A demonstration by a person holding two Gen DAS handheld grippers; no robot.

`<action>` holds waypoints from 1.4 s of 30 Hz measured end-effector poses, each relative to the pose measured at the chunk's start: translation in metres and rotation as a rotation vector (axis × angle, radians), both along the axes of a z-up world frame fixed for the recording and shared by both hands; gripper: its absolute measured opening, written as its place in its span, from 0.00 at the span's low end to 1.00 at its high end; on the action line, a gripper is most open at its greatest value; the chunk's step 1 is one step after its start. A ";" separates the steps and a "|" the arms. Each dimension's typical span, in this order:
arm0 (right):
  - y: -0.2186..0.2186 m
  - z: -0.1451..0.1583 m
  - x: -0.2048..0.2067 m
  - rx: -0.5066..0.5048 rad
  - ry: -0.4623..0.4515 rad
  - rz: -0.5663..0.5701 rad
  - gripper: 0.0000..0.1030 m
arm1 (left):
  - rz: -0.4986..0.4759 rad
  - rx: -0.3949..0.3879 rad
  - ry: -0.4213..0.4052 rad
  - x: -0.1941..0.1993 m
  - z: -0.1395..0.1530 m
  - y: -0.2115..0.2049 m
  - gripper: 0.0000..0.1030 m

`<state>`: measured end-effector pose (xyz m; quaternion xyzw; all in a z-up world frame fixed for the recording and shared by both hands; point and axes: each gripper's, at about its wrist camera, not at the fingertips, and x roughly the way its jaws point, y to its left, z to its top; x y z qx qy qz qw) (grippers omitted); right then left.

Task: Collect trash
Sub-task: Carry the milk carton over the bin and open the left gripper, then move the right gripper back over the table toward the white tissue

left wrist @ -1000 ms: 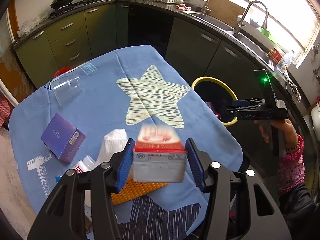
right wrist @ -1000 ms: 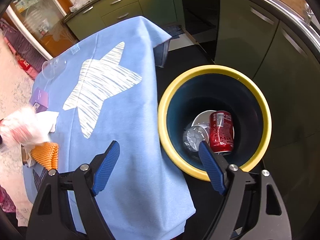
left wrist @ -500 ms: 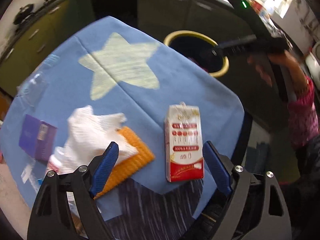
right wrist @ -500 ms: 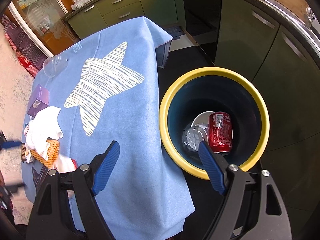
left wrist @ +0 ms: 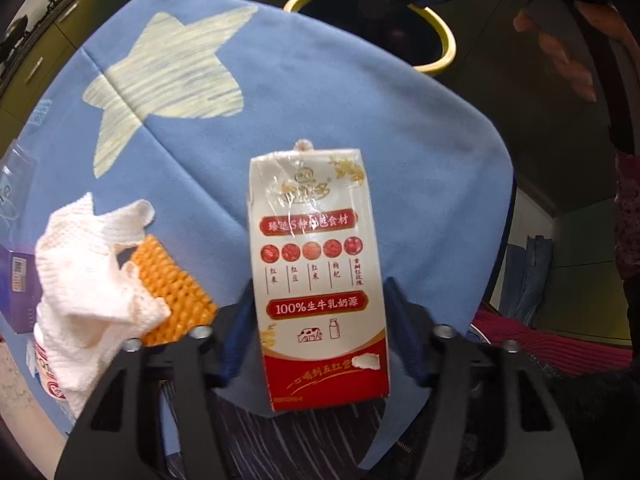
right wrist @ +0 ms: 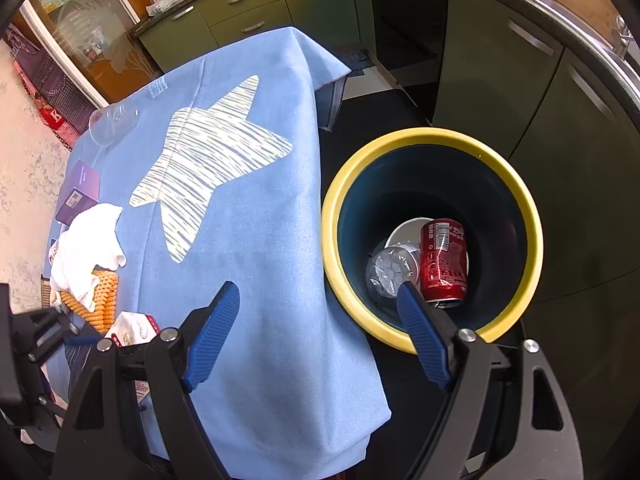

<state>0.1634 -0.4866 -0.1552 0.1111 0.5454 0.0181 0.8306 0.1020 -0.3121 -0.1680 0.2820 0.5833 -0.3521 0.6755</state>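
Milk carton lying flat near the counter's edge on the blue star cloth, lengthwise between the jaws of the left gripper. Jaws closing around it, pads seemingly just shy of its sides. Risk judged: glossy film-wrapped card slipping from the pads, or thin walls buckling under an off-centre squeeze; snagging the soft cloth also possible. Just beside, crumpled white paper towel draped over a knobbly orange mat. Right gripper wide open, holding nothing, over the yellow-rimmed round bin, with a red can inside.
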 end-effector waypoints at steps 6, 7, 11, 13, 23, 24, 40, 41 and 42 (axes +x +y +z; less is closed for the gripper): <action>-0.006 0.000 -0.003 0.005 -0.007 -0.004 0.75 | -0.006 -0.024 -0.025 0.002 -0.001 0.005 0.50; -0.008 0.001 -0.004 0.005 -0.010 -0.007 0.75 | -0.011 -0.033 -0.030 0.001 0.001 0.007 0.50; -0.016 0.005 -0.008 -0.017 -0.025 -0.029 0.75 | -0.029 -0.057 -0.063 0.006 0.015 0.010 0.50; -0.021 0.007 -0.011 -0.021 -0.028 -0.042 0.75 | -0.039 -0.067 -0.085 0.008 0.024 0.007 0.50; -0.092 0.031 -0.043 -0.079 -0.068 -0.220 0.75 | -0.144 -0.127 -0.150 0.047 0.076 -0.089 0.51; -0.101 0.034 -0.048 -0.088 -0.071 -0.247 0.75 | -0.161 -0.129 -0.147 0.052 0.075 -0.104 0.51; -0.136 0.035 -0.067 -0.101 -0.044 -0.321 0.75 | -0.120 -0.233 -0.086 0.127 0.064 -0.216 0.78; -0.133 0.035 -0.065 -0.102 -0.044 -0.310 0.75 | -0.110 -0.270 -0.092 0.125 0.078 -0.202 0.79; -0.130 0.034 -0.063 -0.102 -0.044 -0.301 0.75 | -0.096 -0.308 -0.096 0.124 0.091 -0.186 0.83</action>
